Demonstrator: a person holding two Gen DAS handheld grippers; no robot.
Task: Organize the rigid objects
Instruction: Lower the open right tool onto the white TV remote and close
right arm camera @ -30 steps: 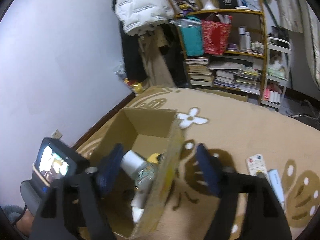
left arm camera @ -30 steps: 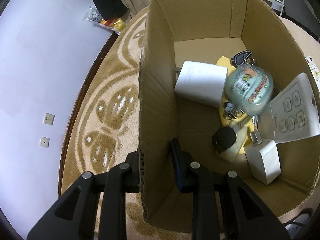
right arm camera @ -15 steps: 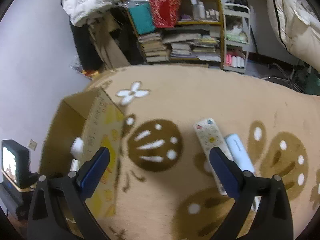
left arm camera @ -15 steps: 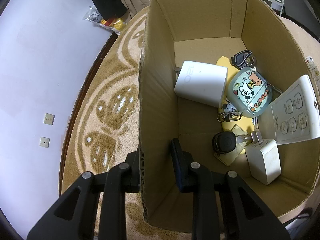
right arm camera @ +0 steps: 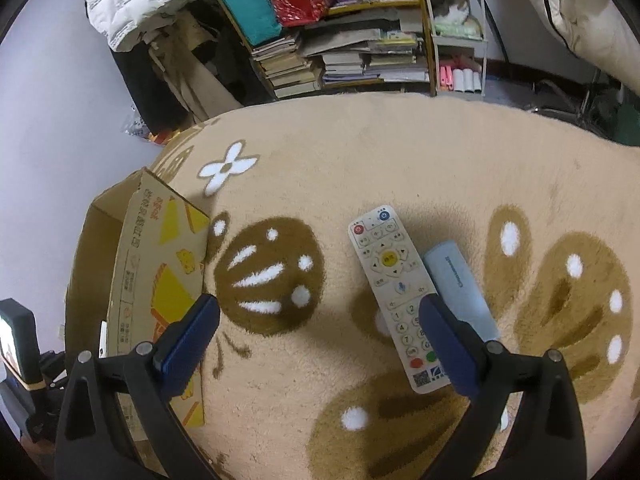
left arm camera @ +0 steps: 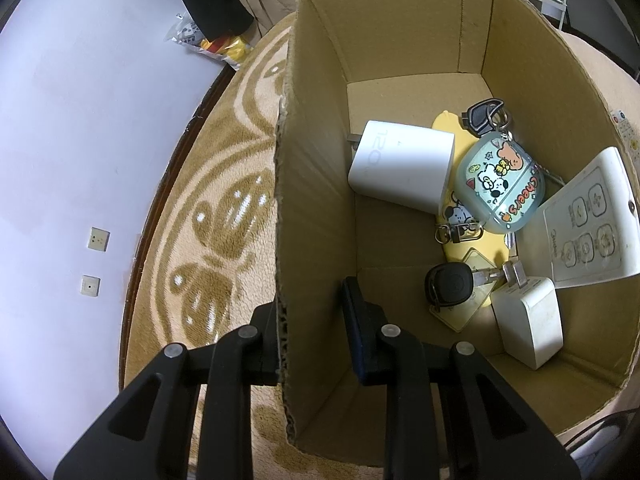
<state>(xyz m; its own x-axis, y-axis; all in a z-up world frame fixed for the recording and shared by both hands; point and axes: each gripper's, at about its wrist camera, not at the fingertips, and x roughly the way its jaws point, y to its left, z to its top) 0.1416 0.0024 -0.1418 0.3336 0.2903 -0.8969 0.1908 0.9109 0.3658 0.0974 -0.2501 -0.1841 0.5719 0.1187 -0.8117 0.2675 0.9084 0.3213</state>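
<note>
Hard plastic, the white remote [right arm camera: 398, 296] on the rug [right arm camera: 360, 152] looks light, stiff and probably slick; grip it across its narrow sides. The right gripper [right arm camera: 318, 332] hangs wide apart over it, while the left gripper [left arm camera: 310, 312] straddles the box [left arm camera: 316, 208] wall, seemingly pinching it.

plain brown cardboard box [left arm camera: 400, 32], tan-and-brown patterned rug [right arm camera: 400, 152], white remote [right arm camera: 394, 292]

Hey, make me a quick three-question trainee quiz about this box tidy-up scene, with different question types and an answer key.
1. True or false: the left gripper straddles a wall of the cardboard box.
2. Multiple choice: what lies right beside the white remote on the rug? A) black key fob B) pale blue slim device C) white charger
3. Fill in: the right gripper is ____ and holds nothing.

Key: 1 true. 2 B, the pale blue slim device. 3 open.
</note>
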